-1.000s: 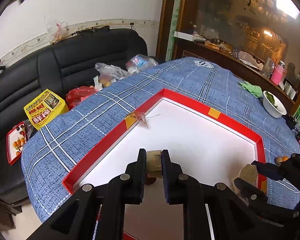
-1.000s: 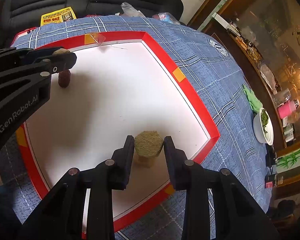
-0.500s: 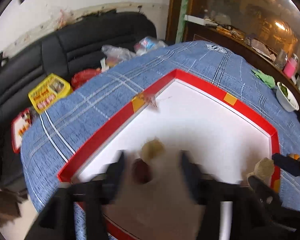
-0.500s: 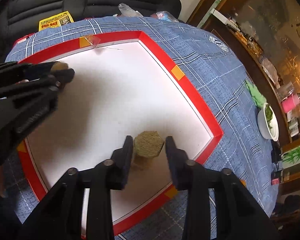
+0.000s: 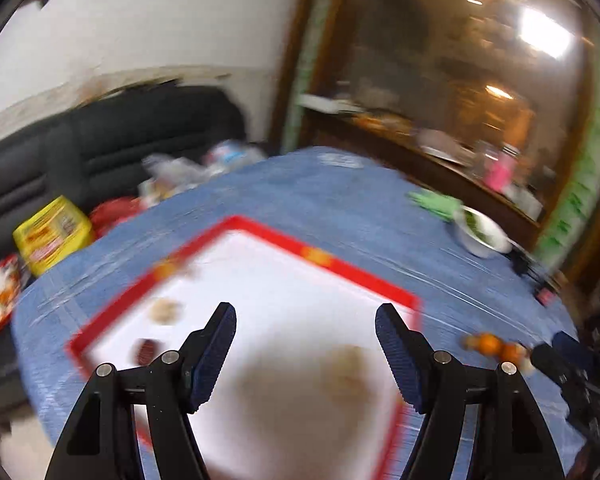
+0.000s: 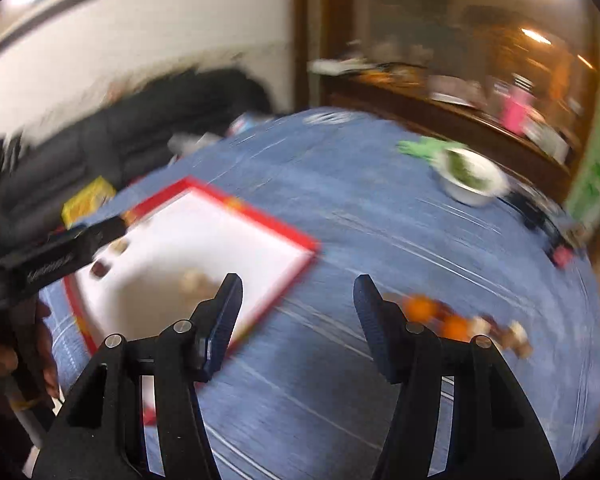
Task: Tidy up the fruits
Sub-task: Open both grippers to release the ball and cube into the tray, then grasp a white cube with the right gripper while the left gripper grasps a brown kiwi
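Left wrist view: we're swinging both hand-held grippers, left [image 5: 305,316] and right [image 6: 298,288], wide open and empty now, fruits dropped on the red-rimmed tray [image 5: 364,276], toward the oranges [image 6: 436,316].

Both wrist views look down over the shared red-framed tray [image 5: 324,258] (blurred, seemingly from above).

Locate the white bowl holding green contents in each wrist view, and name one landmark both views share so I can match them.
Left wrist view: the white bowl with green contents sits right of centre, on the blue checked tablecloth beyond the red-rimmed white tray.
Right wrist view: the bowl lies upper right, on the same cloth.
Shared landmark: the green rag lying just left of the bowl in both.
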Motion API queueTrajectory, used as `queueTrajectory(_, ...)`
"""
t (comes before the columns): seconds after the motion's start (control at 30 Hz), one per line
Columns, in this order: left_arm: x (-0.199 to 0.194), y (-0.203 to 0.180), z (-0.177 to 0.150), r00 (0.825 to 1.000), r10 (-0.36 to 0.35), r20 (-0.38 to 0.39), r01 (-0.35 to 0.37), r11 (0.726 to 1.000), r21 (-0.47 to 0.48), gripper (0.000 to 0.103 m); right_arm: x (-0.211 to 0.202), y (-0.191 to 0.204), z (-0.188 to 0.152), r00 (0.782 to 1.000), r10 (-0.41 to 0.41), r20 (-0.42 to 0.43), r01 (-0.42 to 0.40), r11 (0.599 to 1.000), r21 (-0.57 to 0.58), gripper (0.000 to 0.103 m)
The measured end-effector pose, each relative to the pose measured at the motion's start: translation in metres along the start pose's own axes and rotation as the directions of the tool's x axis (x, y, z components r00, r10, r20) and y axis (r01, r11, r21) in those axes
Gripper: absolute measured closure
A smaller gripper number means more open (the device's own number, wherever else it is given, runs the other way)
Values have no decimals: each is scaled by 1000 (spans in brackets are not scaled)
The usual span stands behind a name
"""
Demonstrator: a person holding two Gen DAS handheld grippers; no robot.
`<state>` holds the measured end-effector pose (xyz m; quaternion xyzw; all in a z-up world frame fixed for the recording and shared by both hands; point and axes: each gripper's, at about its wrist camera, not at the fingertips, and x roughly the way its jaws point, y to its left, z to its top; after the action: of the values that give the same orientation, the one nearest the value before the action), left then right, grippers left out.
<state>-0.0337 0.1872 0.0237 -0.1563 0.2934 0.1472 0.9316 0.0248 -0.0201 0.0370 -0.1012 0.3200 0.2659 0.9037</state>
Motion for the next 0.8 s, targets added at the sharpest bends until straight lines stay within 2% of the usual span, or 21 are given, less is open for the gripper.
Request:
queueTrajectory(0.07,3,-35,-9,998,-55,-21,56,996,76,33,-10,-37,-16,999,-48,4,48,996,72,45)
queueTrajectory(0.17,14,-80,-25,990,-115,-83,128,977,171,33,-9,-87,-45,991,-116,-67,126,979,160,45)
queueTrajectory(0.33,38,-132,-48,975,-129,-181,174,951,256,33,6,-140,-78,972,-168,-163,202,954,223,45)
queueTrajectory(0.7,94,-162,-50,964,-81,-255,148,956,254,33,56,-166,-59,964,-166,-209,206,961,186,46)
queueTrajectory(0.73,97,-165,-50,963,-79,-258,147,956,254,33,60,-167,-58,962,-170,-212,210,960,184,48)
queueTrajectory(0.77,103,-167,-49,962,-82,-262,150,956,251,33,64,-170,-57,961,-167,-219,210,960,188,58)
queueTrajectory(0.8,104,-167,-50,961,-80,-264,148,957,251,33,69,-172,-57,959,-162,-234,210,958,195,65)
